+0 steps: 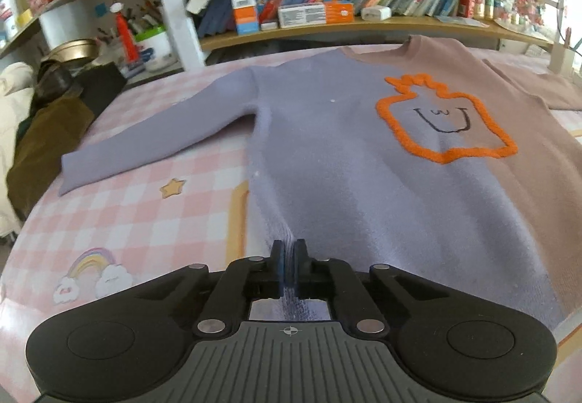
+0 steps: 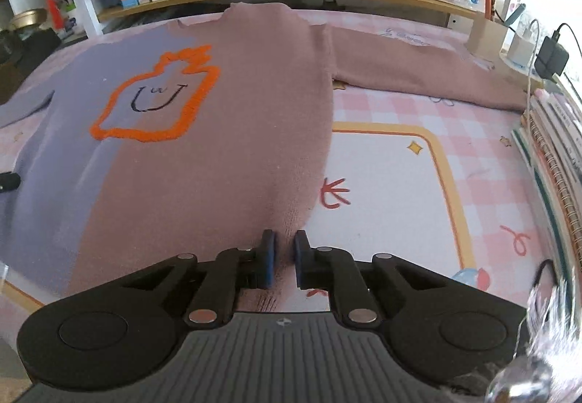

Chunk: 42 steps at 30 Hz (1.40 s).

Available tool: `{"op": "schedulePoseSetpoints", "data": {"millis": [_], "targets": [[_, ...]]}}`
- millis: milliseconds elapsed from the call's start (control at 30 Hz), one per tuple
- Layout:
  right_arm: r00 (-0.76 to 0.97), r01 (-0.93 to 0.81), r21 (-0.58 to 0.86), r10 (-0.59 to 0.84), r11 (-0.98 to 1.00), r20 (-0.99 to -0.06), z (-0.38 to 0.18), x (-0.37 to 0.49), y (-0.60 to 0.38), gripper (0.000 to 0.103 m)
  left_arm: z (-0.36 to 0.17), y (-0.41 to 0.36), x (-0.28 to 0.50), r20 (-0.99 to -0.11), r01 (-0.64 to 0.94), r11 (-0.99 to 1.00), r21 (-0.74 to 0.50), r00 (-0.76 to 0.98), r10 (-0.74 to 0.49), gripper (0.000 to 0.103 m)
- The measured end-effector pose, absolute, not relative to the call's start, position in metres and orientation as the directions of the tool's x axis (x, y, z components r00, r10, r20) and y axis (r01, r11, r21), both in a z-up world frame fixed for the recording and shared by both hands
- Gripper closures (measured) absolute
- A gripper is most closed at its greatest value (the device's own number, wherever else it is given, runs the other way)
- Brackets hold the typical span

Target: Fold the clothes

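Note:
A two-tone sweater (image 1: 327,155) lies flat, front up, on the pink checked table cover (image 1: 127,206). Its one half is lilac, the other dusty pink (image 2: 225,155), with an orange outlined figure (image 1: 443,119) on the chest. The lilac sleeve (image 1: 145,148) stretches out to the left, and the pink sleeve (image 2: 418,60) stretches out to the right. My left gripper (image 1: 290,264) is shut on the lilac hem, which puckers into a ridge between the pads. My right gripper (image 2: 284,257) is shut on the pink hem near the sweater's right edge.
A bookshelf (image 1: 327,28) full of books and boxes runs along the far edge. Dark clothes (image 1: 47,133) are piled at the table's left end. Spiral notebooks (image 2: 553,155) are stacked at the right end, with a charger and cable (image 2: 551,55) behind them.

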State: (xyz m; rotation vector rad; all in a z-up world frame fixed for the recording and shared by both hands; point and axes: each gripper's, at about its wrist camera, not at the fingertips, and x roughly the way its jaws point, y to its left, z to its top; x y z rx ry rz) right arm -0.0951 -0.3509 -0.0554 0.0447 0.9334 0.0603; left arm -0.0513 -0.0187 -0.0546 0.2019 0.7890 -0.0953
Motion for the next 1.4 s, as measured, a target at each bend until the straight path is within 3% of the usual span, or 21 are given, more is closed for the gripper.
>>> {"op": "schedulePoseSetpoints", "data": {"millis": [600,667,933,1100,1167,1400], "targets": [[0.609,-0.049,0.025,0.049,0.999,-0.792,-0.055,-0.092,-0.324,0.092,-0.052,-0.007,-0.056,-0.715,0.159,0.980,0.120,0.699,-0.026,0.099],[0.604,-0.034,0.024,0.040,0.999,-0.796,-0.054,-0.094,-0.327,0.091,-0.050,-0.004,-0.058,-0.720,0.161,0.982,0.100,0.693,-0.040,0.092],[0.582,0.051,0.049,0.011,0.997,-0.813,-0.049,-0.111,-0.339,0.069,-0.044,0.024,-0.061,-0.725,0.107,0.994,0.004,0.685,-0.071,0.081],[0.576,0.075,0.083,0.025,0.994,-0.817,-0.052,-0.117,-0.339,0.072,-0.049,0.023,-0.048,-0.728,0.121,0.993,0.012,0.682,-0.074,0.076],[0.582,0.076,0.097,0.035,0.992,-0.813,-0.052,-0.119,-0.338,0.083,-0.049,0.023,-0.037,-0.726,0.115,0.993,0.019,0.684,-0.065,0.076],[0.581,0.068,0.079,0.025,0.994,-0.813,-0.051,-0.117,-0.332,0.087,-0.050,0.024,0.014,-0.732,0.076,0.997,-0.013,0.678,-0.061,0.076]]}}
